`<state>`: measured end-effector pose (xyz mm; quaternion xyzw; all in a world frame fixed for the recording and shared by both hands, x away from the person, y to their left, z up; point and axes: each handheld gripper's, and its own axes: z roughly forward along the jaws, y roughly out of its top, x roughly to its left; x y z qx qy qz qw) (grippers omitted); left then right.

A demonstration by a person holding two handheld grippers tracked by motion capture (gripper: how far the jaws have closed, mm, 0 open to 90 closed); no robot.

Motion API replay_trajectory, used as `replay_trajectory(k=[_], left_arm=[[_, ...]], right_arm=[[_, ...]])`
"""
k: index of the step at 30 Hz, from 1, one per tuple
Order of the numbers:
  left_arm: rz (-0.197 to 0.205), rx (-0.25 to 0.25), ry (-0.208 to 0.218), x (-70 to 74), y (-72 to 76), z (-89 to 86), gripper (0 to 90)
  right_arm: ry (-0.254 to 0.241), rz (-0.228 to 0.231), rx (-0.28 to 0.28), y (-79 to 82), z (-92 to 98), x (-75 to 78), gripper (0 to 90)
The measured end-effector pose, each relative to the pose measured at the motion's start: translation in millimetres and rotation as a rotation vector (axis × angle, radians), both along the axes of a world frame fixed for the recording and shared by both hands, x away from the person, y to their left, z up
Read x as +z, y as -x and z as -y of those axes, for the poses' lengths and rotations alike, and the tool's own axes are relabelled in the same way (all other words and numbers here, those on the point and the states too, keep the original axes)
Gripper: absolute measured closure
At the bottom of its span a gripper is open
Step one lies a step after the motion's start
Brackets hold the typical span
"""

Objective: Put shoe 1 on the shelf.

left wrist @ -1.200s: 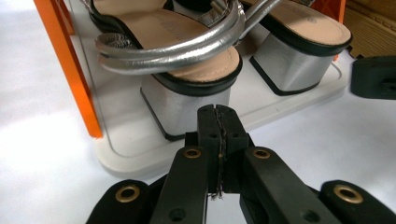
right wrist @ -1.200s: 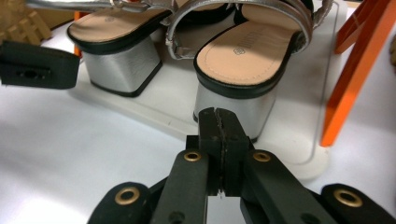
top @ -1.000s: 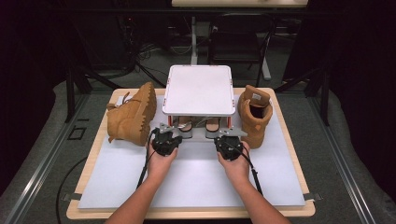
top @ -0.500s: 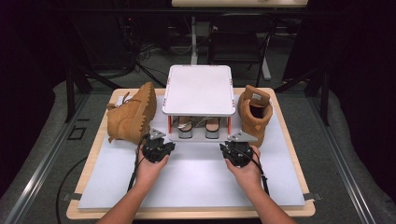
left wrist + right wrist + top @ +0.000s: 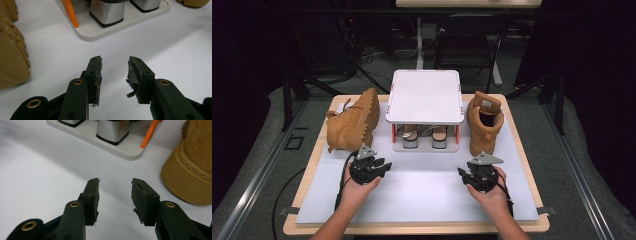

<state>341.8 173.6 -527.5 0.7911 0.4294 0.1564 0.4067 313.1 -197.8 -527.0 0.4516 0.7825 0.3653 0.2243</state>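
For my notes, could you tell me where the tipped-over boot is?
In the high view, the tipped-over boot lies at the table's left, beside the white rack, just beyond the left gripper.

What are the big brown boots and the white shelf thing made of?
The two tan ankle boots look like matte suede or nubuck leather, with ridged rubbery soles. The white two-level rack looks like smooth plastic, judging by its even sheen and rounded corners, with orange posts.

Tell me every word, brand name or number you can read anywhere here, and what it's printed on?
None can be read.
Upright boot: a pale patch on its tongue, too small and blurred to read.
Boot lying on its side: no lettering shows.
White two-tier stand and the shoes under it: plain.
Left tool and right tool: open, black, no markings.
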Motion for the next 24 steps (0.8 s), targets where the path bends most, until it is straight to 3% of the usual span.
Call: replay_trajectory(k=[6,11,13,19,24], left_arm=[[-0.014,0.016,-0.033,-0.3,8.7,-12.0,63.1],[-0.029,0.031,-0.01,-2.8,13.1,-25.3,60.6],[-0.026,0.049,-0.002,-3.6,14.5,-29.8,58.9],[-0.013,0.102,0.014,-5.2,15.0,-43.2,55.1],[-0.018,0.126,0.017,-7.8,12.0,-50.9,51.7]], right_arm=[[-0.001,0.029,-0.009,5.1,5.6,2.4,56.9],[-0.004,0.04,0.001,12.3,9.4,4.2,56.0],[0.017,0.037,0.0,13.7,12.2,3.3,56.1],[-0.005,0.031,-0.017,10.0,17.7,-1.4,58.1],[0.02,0.019,-0.019,7.2,19.7,-7.5,59.7]])
